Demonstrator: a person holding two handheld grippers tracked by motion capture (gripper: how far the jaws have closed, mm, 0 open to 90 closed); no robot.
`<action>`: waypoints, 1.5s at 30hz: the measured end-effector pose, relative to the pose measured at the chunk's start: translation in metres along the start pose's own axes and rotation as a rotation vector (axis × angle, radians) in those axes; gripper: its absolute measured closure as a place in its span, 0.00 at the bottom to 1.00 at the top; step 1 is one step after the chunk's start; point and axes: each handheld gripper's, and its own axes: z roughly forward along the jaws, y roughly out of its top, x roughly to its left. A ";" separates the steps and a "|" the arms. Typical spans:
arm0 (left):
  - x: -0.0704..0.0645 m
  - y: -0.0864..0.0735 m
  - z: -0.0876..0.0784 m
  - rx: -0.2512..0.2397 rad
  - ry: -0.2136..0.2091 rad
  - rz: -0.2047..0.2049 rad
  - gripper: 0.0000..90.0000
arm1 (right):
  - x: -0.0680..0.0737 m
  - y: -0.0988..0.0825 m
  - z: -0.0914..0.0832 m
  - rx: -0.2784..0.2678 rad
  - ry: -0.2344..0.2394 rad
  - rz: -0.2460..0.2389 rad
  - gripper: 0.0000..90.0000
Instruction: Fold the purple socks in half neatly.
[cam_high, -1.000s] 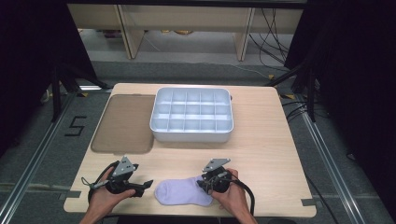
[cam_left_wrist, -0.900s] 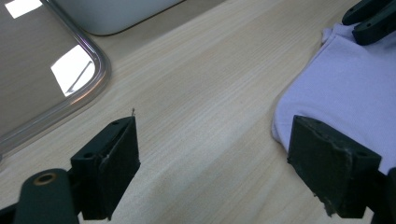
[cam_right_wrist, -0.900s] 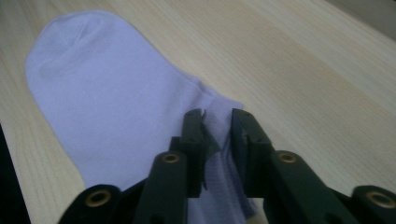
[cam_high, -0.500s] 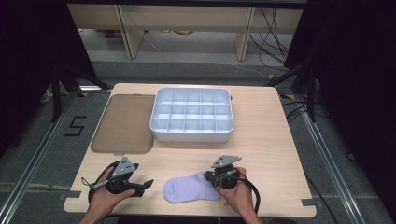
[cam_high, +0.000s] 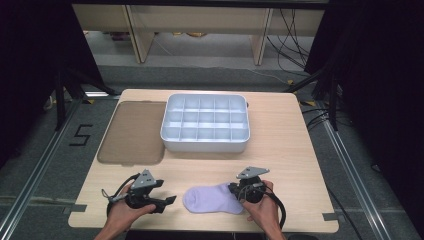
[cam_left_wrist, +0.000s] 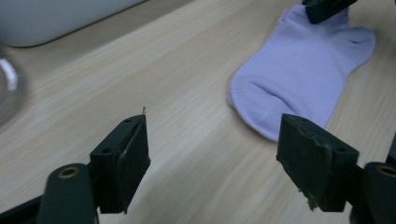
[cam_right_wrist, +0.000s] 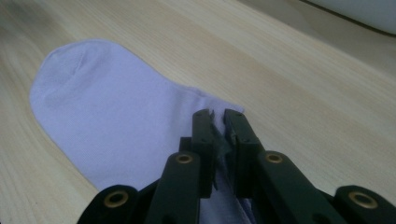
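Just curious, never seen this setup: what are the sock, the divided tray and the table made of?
Sock: soft knit fabric, pale lilac, matte; the fine weave shows in the right gripper view.
Tray: looks like moulded plastic, pale and smooth, with a slight sheen on its thin dividers.
Table: light wood grain, smooth; whether solid wood or a printed laminate I cannot tell.

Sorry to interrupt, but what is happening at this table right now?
A person is working on a lilac sock with two hand-held grippers. The right gripper is clamped on the sock's cuff end, and the sock lies flat on the table. The left gripper, its jaws apart and just closing slightly on nothing, points at the toe. A white divided tray sits behind.
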 end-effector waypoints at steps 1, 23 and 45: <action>-0.002 0.002 0.004 0.010 -0.018 0.007 0.29 | 0.000 -0.001 0.000 0.001 0.003 0.001 0.93; -0.025 0.015 0.048 0.098 -0.034 0.154 0.67 | 0.001 -0.004 0.000 -0.009 0.001 0.005 0.88; -0.023 0.020 0.036 0.074 -0.042 0.223 0.91 | 0.032 0.001 0.000 -0.022 0.157 -0.148 0.94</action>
